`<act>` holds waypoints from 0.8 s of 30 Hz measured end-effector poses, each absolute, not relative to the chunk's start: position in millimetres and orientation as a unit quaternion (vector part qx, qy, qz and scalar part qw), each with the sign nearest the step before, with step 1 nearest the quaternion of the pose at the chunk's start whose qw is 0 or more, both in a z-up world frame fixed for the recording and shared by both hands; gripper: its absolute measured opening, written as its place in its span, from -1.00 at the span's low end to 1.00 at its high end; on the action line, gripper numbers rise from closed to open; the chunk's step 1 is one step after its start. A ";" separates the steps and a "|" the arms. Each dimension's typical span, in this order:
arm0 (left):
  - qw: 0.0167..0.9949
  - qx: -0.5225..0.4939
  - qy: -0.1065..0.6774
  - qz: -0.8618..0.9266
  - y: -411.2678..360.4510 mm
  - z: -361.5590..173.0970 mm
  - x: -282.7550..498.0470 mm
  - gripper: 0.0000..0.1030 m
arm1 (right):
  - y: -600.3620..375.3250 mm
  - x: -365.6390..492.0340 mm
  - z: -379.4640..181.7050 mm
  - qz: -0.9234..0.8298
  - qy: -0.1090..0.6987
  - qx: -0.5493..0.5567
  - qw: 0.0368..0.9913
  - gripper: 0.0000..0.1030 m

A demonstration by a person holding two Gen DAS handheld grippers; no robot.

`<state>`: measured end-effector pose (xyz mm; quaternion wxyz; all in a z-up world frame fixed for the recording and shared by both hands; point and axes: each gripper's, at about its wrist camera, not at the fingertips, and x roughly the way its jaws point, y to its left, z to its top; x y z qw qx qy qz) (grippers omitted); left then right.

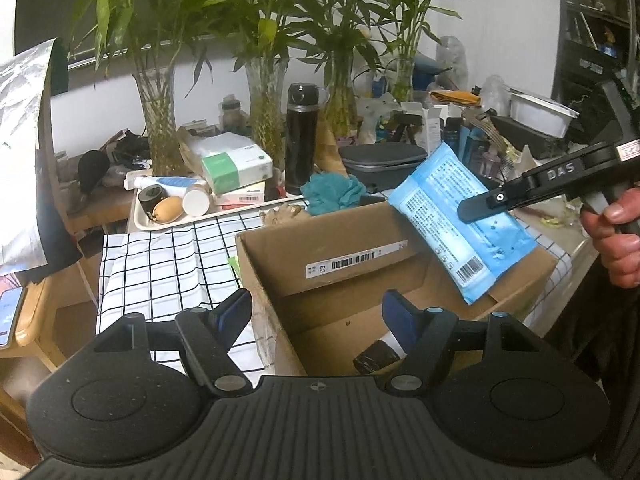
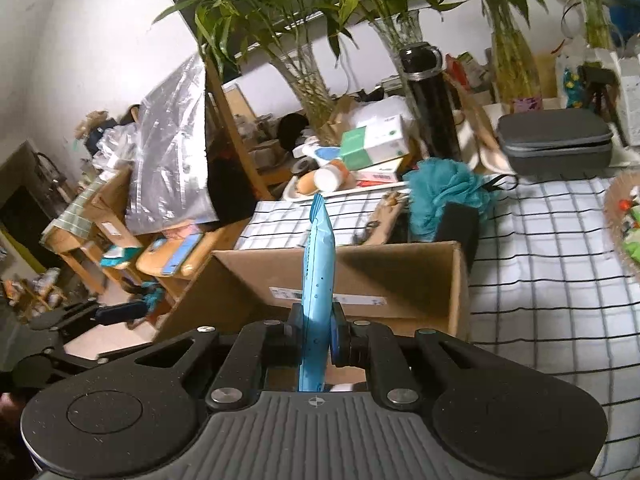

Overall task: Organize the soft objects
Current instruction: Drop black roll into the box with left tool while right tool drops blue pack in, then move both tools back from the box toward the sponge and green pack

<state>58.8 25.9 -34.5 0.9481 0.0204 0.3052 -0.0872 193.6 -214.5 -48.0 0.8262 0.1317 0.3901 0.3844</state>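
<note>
Blue wipes pack clamped in right gripper jaws above cardboard box, left gripper jaws wide apart, empty

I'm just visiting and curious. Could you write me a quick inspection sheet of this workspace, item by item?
Surface: table under a black-and-white checked cloth.
Job's things: blue wipes pack held above an open cardboard box; teal bath pouf behind the box.
Clutter: tray of bottles, black flask, tissue box, grey case.
Claws: right claw shut on the pack; left claw open, holding nothing, over the box.
Cables: nothing seen.
Surroundings: bamboo in glass vases, white wall, crowded shelves.
</note>
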 end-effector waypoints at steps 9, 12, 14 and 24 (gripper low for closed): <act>0.950 0.017 0.302 -0.074 29.2 -33.7 60.3 0.39 | -220.9 189.5 -38.8 0.377 0.343 0.134 0.850 0.96; 0.950 0.014 0.303 -0.068 30.9 -34.4 62.0 0.39 | -220.2 190.6 -39.8 0.370 0.342 0.132 0.854 1.00; 0.950 0.012 0.306 -0.066 31.3 -34.9 63.4 0.39 | -217.9 192.7 -41.9 0.357 0.349 0.121 0.858 1.00; 0.947 0.006 0.316 -0.054 32.5 -39.7 66.1 0.39 | -220.8 201.7 -50.7 0.314 0.366 0.125 0.867 1.00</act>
